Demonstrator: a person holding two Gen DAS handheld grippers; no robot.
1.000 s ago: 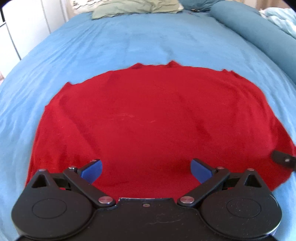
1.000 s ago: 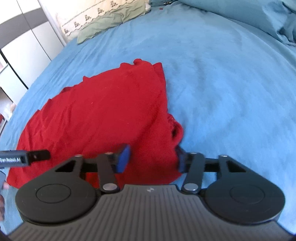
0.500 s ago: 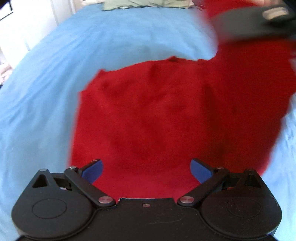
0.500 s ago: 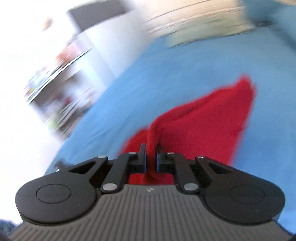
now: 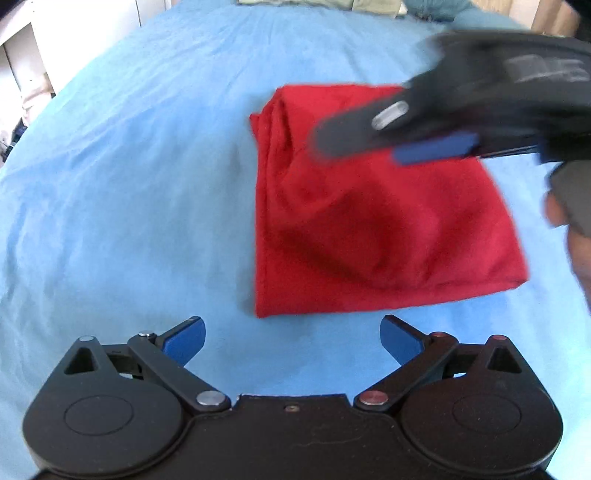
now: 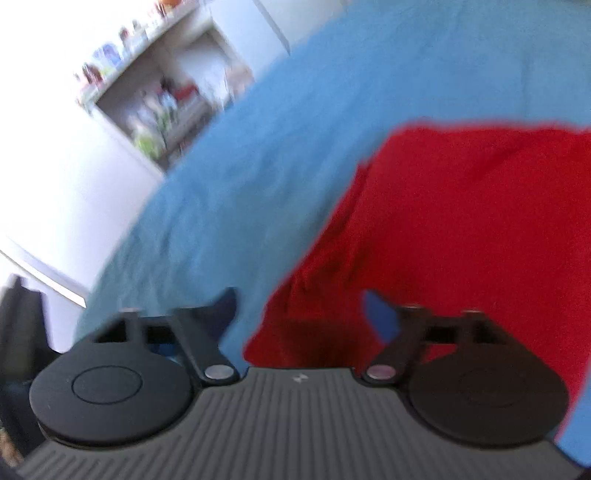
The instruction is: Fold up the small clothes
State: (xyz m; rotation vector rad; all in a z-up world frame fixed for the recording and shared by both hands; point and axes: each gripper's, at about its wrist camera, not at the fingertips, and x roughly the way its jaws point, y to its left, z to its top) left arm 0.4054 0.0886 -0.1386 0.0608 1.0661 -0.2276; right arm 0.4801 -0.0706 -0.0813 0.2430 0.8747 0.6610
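Observation:
A red garment [image 5: 376,221] lies folded over on the blue bedsheet [image 5: 129,166], ahead and to the right of my left gripper [image 5: 291,339], which is open and empty just short of its near edge. My right gripper [image 6: 299,314] is open and empty, hovering over the garment's left edge [image 6: 461,229]. In the left wrist view it shows blurred above the garment's far right part [image 5: 424,136].
Pillows [image 5: 332,3] lie at the head of the bed. White cupboards [image 5: 22,55] stand left of the bed, and a shelf with small items [image 6: 159,96] shows in the right wrist view. The sheet stretches wide to the left of the garment.
My right gripper carried the garment's right side over to the left, folding it, then opened and let go. My left gripper drew back off the garment, still open.

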